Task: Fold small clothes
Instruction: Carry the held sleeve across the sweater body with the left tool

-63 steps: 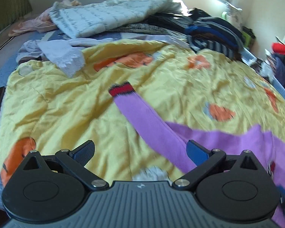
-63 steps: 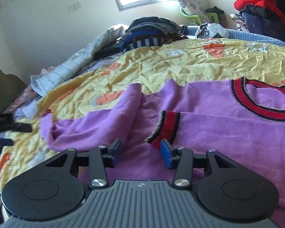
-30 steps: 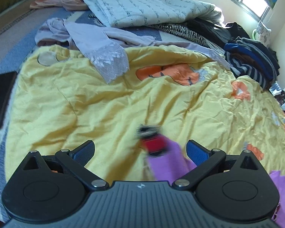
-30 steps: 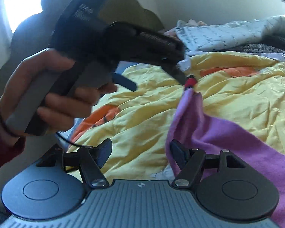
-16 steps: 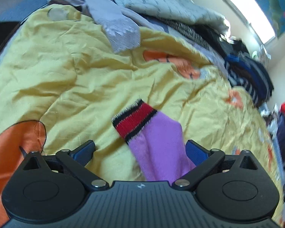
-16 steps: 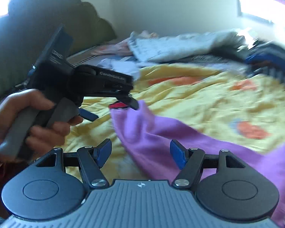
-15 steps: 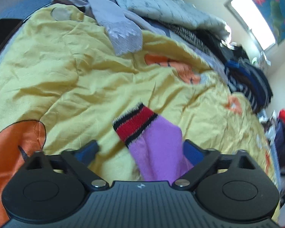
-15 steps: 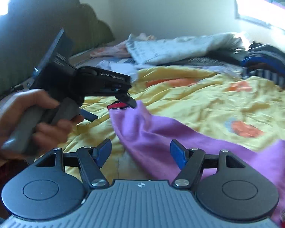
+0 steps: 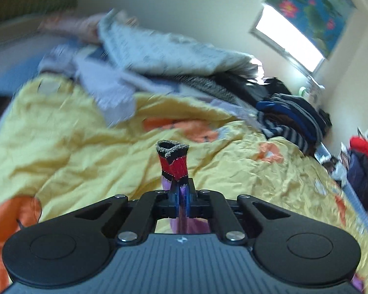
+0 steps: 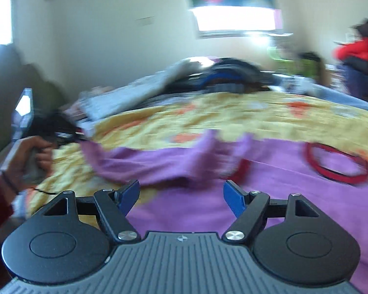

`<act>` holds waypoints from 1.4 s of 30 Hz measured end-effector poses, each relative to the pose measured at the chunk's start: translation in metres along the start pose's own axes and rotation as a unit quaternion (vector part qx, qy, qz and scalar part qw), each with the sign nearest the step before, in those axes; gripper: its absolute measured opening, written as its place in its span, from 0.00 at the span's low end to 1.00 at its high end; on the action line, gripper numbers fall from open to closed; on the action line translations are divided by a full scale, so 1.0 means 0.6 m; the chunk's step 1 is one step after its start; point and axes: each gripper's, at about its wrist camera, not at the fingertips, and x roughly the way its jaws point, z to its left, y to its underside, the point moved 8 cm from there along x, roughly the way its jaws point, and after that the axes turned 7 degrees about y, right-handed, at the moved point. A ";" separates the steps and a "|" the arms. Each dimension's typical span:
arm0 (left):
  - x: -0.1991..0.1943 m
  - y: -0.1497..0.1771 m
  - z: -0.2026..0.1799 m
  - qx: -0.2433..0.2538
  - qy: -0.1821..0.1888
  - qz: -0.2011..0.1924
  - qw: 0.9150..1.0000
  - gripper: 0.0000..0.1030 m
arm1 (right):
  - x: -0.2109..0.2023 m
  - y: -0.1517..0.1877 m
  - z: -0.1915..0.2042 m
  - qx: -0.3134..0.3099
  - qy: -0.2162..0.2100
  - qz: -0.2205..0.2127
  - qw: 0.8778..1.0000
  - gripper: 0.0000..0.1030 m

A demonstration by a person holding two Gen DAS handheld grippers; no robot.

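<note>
A small purple sweater [image 10: 269, 196] with red and black trim lies spread on the yellow bedspread [image 10: 233, 115]. My left gripper [image 9: 181, 196] is shut on one sleeve just below its red and black cuff [image 9: 173, 161], which sticks up past the pads. In the right wrist view that gripper [image 10: 82, 138] shows at the far left, held by a hand [image 10: 30, 159], with the sleeve [image 10: 139, 161] stretched from it. My right gripper [image 10: 181, 194] hovers over the sweater's body, its jaws opening with nothing pressed between them. The red neckline [image 10: 336, 163] lies to the right.
Piled clothes and a pale quilted blanket [image 9: 164, 51] cover the far side of the bed. Dark striped garments [image 9: 289, 120] are stacked at the back right. A red jacket [image 10: 358, 49] hangs by the right wall. A window [image 10: 235, 19] lights the far wall.
My left gripper has shut on the sleeve by its cuff and lifted it. My right gripper has swung right, from facing the left hand to facing the sweater's body.
</note>
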 end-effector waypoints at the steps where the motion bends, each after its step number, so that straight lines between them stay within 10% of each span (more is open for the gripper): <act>1: -0.006 0.000 -0.024 0.026 0.002 -0.008 1.000 0.05 | -0.002 0.009 -0.021 0.017 0.010 0.005 1.000 0.73; 13: -0.030 0.089 -0.278 0.224 0.045 -0.022 0.973 0.05 | -0.058 0.093 -0.194 0.094 0.135 0.009 0.986 0.73; 42: -0.067 0.234 -0.505 0.314 0.129 0.002 0.941 0.05 | -0.122 0.152 -0.304 0.126 0.211 0.007 0.969 0.73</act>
